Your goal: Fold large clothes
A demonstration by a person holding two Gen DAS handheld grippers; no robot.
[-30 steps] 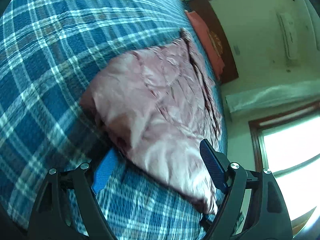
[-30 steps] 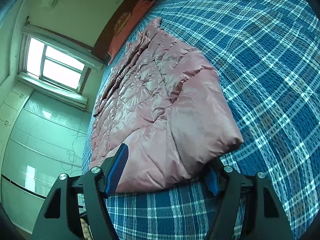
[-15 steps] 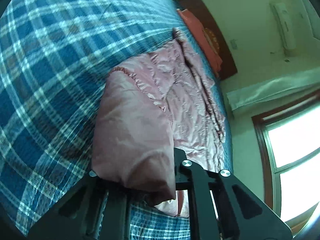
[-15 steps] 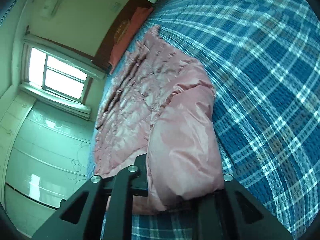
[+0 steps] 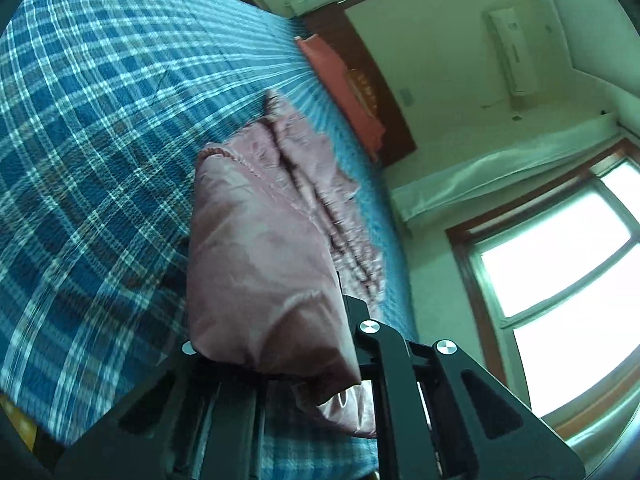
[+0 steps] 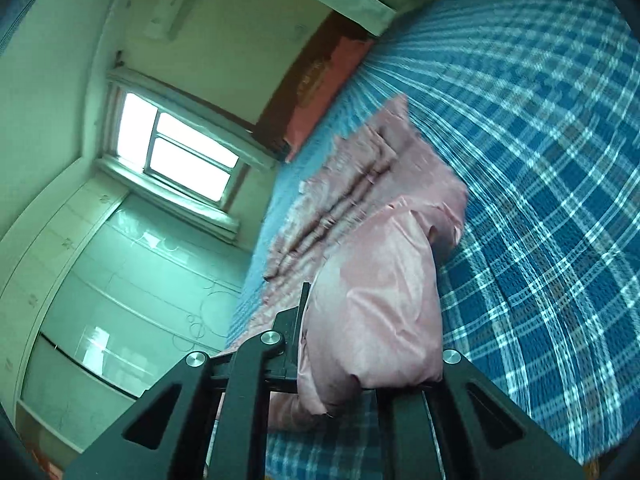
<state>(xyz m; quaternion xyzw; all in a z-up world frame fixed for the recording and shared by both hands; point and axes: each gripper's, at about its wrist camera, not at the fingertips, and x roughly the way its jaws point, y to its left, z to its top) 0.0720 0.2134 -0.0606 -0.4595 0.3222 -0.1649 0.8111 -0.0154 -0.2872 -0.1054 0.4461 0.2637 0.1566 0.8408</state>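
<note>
At the near edge of the bed, the left gripper (image 5: 272, 360) is clamped on a thick bunched end of the pink jacket (image 5: 260, 264), the padded fabric filling the space between its two black arms and spilling over them. The right gripper (image 6: 372, 368) is likewise closed on a bunched end of the jacket (image 6: 376, 292), with a fat fold bulging up between its arms and a loose flap hanging below. The fingertips of both are buried under cloth. From the held ends the jacket runs away along the bed toward the headboard, its quilted body lying flat and creased on the plaid blanket (image 5: 92, 152). In the left view the blanket spreads wide and bare to the left of the jacket; in the right view it spreads wide to the right (image 6: 540, 184), so there is open room on each outer flank. The bed's near edge shows just below the grippers. At the far end an orange pillow (image 5: 340, 80) leans against a dark wooden headboard (image 5: 384, 92), apart from the jacket's far tip. Beyond the bed's long side stand a bright window (image 6: 180, 148) and a pale wardrobe (image 6: 120, 288); an air conditioner (image 5: 512, 56) hangs high on the wall.
</note>
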